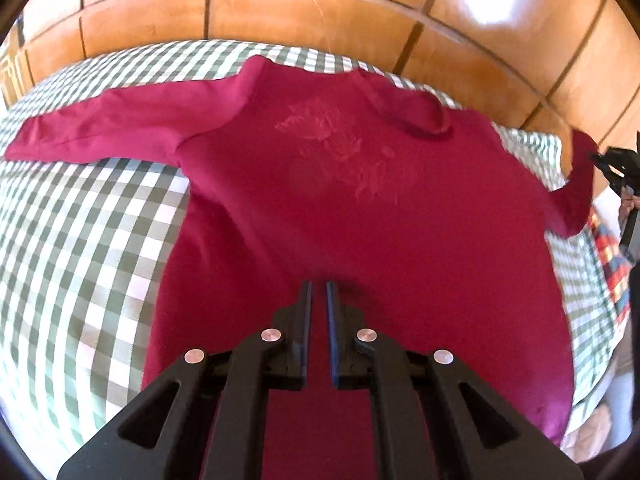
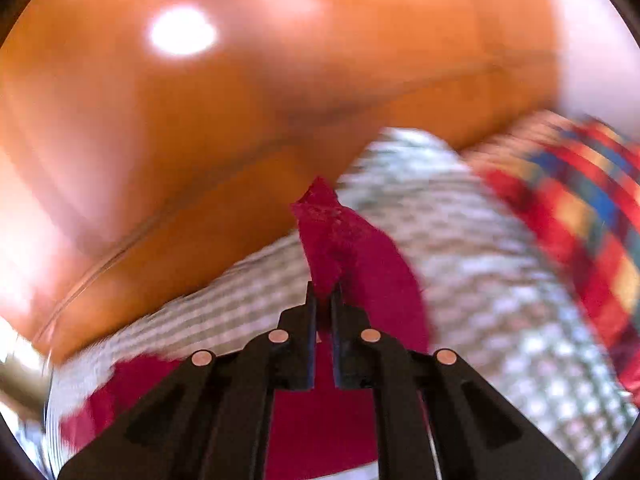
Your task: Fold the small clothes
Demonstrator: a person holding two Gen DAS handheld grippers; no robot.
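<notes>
Right sleeve's pinched and up off the bed, shirt body is where it has to go

The red shirt (image 1: 340,208) lies face up on the checked bed cover (image 1: 80,240), collar toward the wooden headboard (image 1: 280,12), sleeves running crosswise. The right gripper (image 2: 325,294) has its jaws clamped on the cuff of the right sleeve (image 2: 344,240), which hangs lifted at the shirt's right edge, so it's the closer hand for this fold and the move looks like a straight carry inward across the chest. The left gripper (image 1: 319,286) sits over the lower middle of the shirt, jaws pressed nearly together with nothing between them; can't tell if it's touching the cloth. Plenty of bare cover on the left, but a plaid blanket (image 2: 580,216) crowds the right edge.
</notes>
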